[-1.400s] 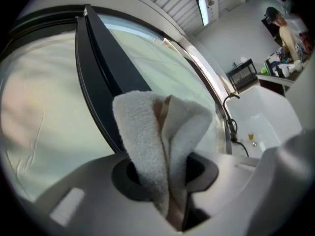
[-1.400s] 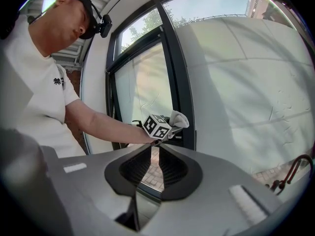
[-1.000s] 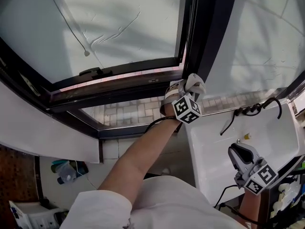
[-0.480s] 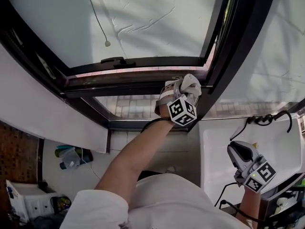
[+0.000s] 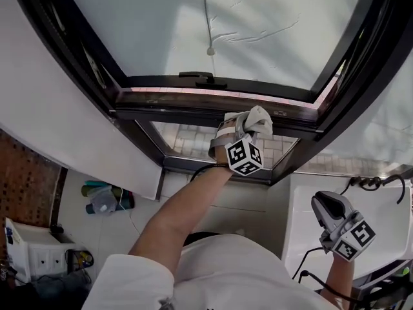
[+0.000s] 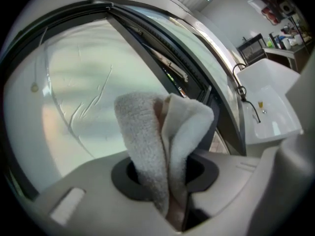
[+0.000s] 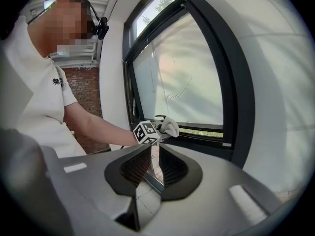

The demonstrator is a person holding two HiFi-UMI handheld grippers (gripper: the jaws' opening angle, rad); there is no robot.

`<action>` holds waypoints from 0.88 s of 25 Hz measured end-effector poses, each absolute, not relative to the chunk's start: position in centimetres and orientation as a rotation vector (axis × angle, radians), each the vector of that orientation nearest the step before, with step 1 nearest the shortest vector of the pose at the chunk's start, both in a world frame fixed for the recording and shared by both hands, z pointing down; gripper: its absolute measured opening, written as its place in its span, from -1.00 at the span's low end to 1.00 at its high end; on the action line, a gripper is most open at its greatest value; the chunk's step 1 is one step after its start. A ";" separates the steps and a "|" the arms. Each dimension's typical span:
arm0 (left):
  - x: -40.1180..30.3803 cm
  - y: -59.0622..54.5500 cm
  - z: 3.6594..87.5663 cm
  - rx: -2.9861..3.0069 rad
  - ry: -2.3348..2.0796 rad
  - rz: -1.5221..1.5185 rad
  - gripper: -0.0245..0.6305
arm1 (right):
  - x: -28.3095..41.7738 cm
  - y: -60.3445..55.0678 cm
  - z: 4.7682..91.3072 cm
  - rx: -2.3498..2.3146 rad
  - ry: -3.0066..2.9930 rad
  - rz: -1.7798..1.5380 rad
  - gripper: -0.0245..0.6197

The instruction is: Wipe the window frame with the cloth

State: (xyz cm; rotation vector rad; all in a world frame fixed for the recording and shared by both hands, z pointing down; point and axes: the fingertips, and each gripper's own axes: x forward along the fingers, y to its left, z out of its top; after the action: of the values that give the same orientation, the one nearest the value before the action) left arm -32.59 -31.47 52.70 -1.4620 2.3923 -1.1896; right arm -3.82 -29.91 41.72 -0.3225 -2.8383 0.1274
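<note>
Head view looks down on the person's left arm stretched out to an open window, with the left gripper [image 5: 248, 128] at the dark lower rail of the window frame [image 5: 181, 113]. Its jaws are clenched on a folded white cloth [image 5: 256, 119], and the bunched end of the cloth lies against the rail, a little right of the middle of the opening. The marker cube [image 5: 244, 157] sits just behind it on the wrist side. Left gripper view shows the cloth [image 6: 165, 132] rising in two thick folds from between the jaws, with the pale glass [image 6: 74, 97] behind it and the frame running off to the right. The right gripper [image 5: 324, 203] hangs low at the right, well apart from the window, over a white sink [image 5: 303, 205]; right gripper view shows its jaws drawn together with nothing between them, pointing toward the left gripper [image 7: 158, 132] and cloth [image 7: 170, 126] at the rail. A thin cord [image 5: 208, 24] hangs down in front of the glass. Bottles [image 5: 103, 199] stand on the floor below.
</note>
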 end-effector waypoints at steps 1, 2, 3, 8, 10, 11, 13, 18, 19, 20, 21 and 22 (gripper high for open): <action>-33.5 -30.3 52.7 -1.448 2.401 -1.191 -0.52 | -4.6 -29.3 41.6 -0.339 -2.837 0.121 -0.76; -34.3 -29.1 52.8 -1.437 2.408 -1.194 -0.52 | -5.4 -28.7 41.5 -0.354 -2.836 0.116 -0.76; -35.1 -28.0 52.8 -1.430 2.412 -1.197 -0.52 | -6.1 -27.9 41.4 -0.366 -2.835 0.111 -0.76; -38.4 -23.0 52.8 -1.405 2.413 -1.203 -0.52 | -9.5 -24.1 40.9 -0.416 -2.823 0.089 -0.76; -39.7 -21.1 52.9 -1.394 2.425 -1.199 -0.52 | -10.8 -22.6 40.7 -0.431 -2.816 0.082 -0.76; -40.3 -20.0 52.9 -1.388 2.431 -1.199 -0.52 | -11.3 -21.8 40.6 -0.437 -2.812 0.078 -0.76; -41.6 -17.9 53.0 -1.375 2.446 -1.198 -0.52 | -12.5 -20.4 40.3 -0.446 -2.804 0.065 -0.76; -45.3 -12.3 53.1 -1.333 2.476 -1.202 -0.52 | -15.3 -17.0 39.6 -0.476 -2.790 0.025 -0.76; -46.0 -11.3 53.2 -1.327 2.483 -1.202 -0.52 | -15.7 -16.3 39.5 -0.479 -2.785 0.019 -0.76; -46.6 -10.2 53.3 -1.321 2.491 -1.201 -0.52 | -16.1 -15.7 39.5 -0.483 -2.781 0.014 -0.76; -47.3 -9.2 53.3 -1.314 2.502 -1.198 -0.52 | -16.5 -15.1 39.5 -0.486 -2.776 0.008 -0.76; -48.0 -8.2 53.3 -1.307 2.516 -1.193 -0.52 | -16.9 -14.6 39.4 -0.489 -2.773 0.002 -0.76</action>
State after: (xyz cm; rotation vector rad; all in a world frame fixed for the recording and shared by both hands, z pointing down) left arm -48.02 -8.19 53.32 -1.3073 2.5162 -1.1933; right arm -16.88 -14.57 39.40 -0.4891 -2.7728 0.0020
